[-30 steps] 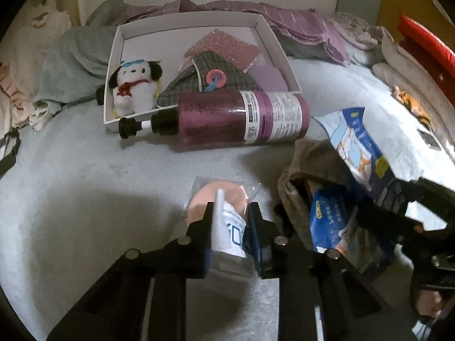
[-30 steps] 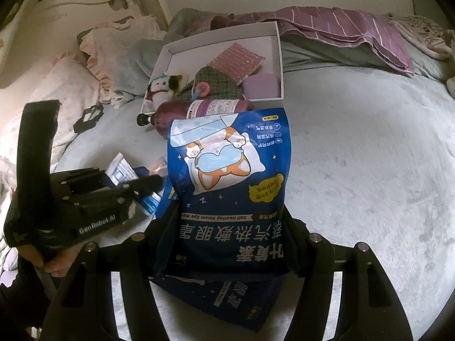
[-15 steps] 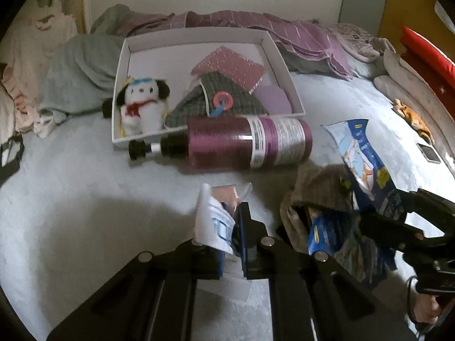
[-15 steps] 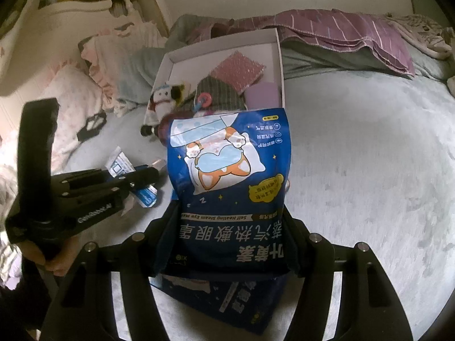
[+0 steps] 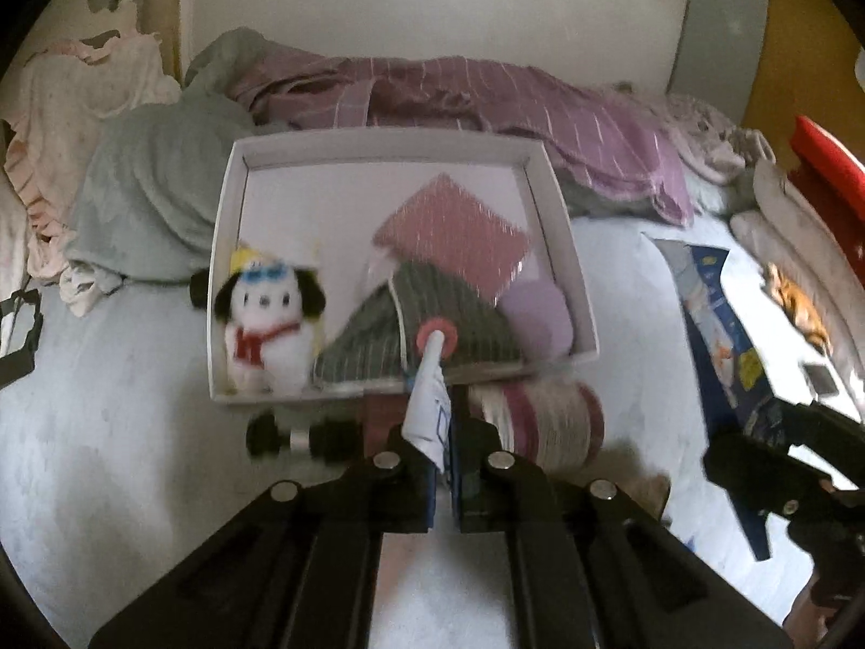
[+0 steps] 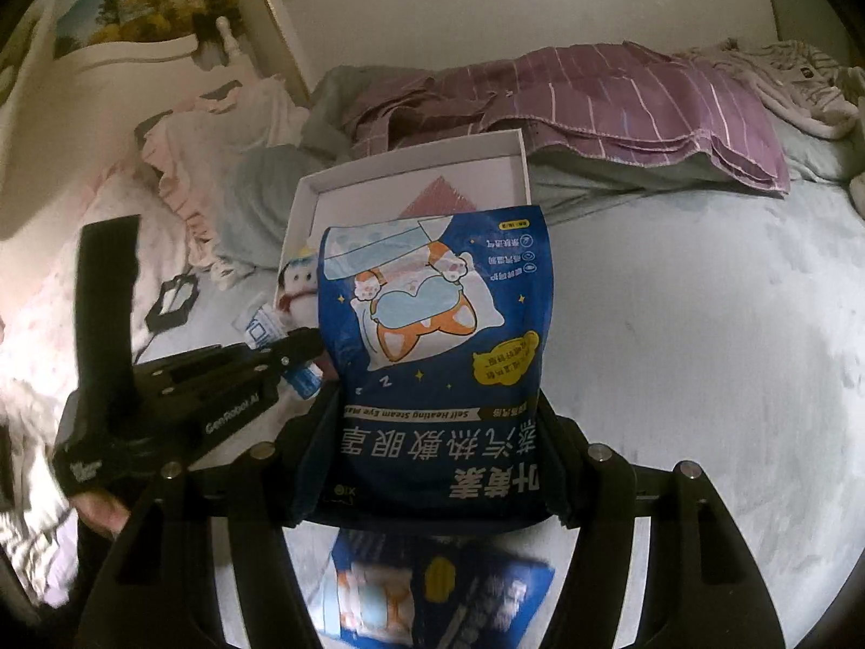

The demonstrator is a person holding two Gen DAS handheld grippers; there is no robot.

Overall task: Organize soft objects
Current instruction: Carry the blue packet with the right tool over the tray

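Note:
My left gripper [image 5: 443, 432] is shut on a thin white-and-blue sachet [image 5: 427, 400], held in the air in front of the white box [image 5: 232, 249]. The box holds a plush dog [image 5: 267, 324], a pink glittery square [image 5: 454, 232], a green striped pouch [image 5: 459, 319] and a lilac pad [image 5: 540, 313]. My right gripper [image 6: 435, 416] is shut on a blue steam eye mask pouch [image 6: 438, 335], lifted above the bed. The left gripper [image 6: 292, 349] and its sachet [image 6: 259, 330] also show in the right wrist view. The right gripper [image 5: 757, 449] and its pouch [image 5: 719, 324] show at the right of the left wrist view.
A purple bottle [image 5: 540, 422] lies on its side against the box's near wall. Another blue pouch [image 6: 432, 589] lies on the pale bed cover below my right gripper. A purple striped cloth [image 5: 540, 108] and a grey-green blanket [image 5: 140, 194] are heaped behind the box.
My left gripper closed fully on the sachet and lifted it off the bed toward the box. My right gripper rose with the blue pouch still in it.

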